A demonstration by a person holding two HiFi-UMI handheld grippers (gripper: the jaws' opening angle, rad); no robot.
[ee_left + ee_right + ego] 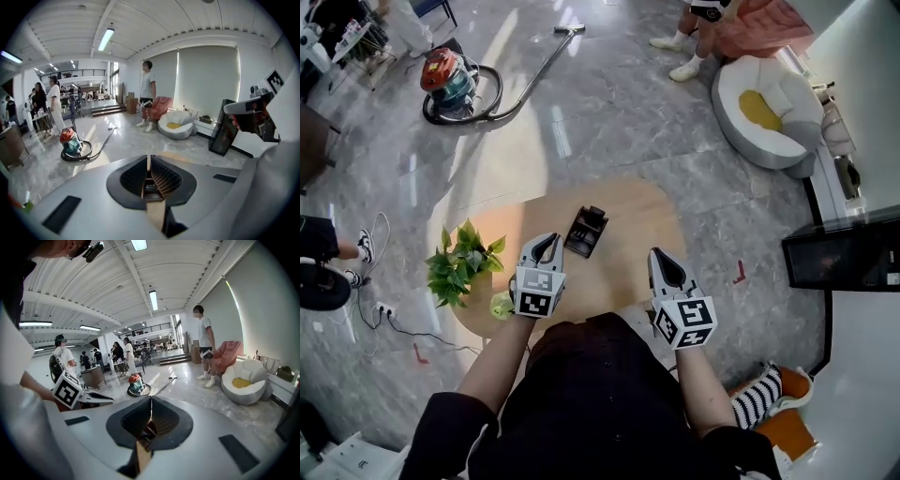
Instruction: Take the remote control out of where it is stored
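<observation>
Left gripper (547,242) and right gripper (662,255) are both closed, empty; the holder (586,231) lies ahead between them, nearer the left.

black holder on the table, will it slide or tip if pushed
The black holder looks small and boxy, so probably light and stiff. It rests on the smooth wooden table, so a push would likely slide it. Its low shape makes tipping less likely.

The head camera looks steeply down on the table (647,211), left gripper (549,242) and right gripper (659,257), while each gripper camera sits close behind its own jaws, facing forward across the room, all three sharing the vacuum cleaner (448,75) far beyond the tips and perhaps the black holder (586,231).
</observation>
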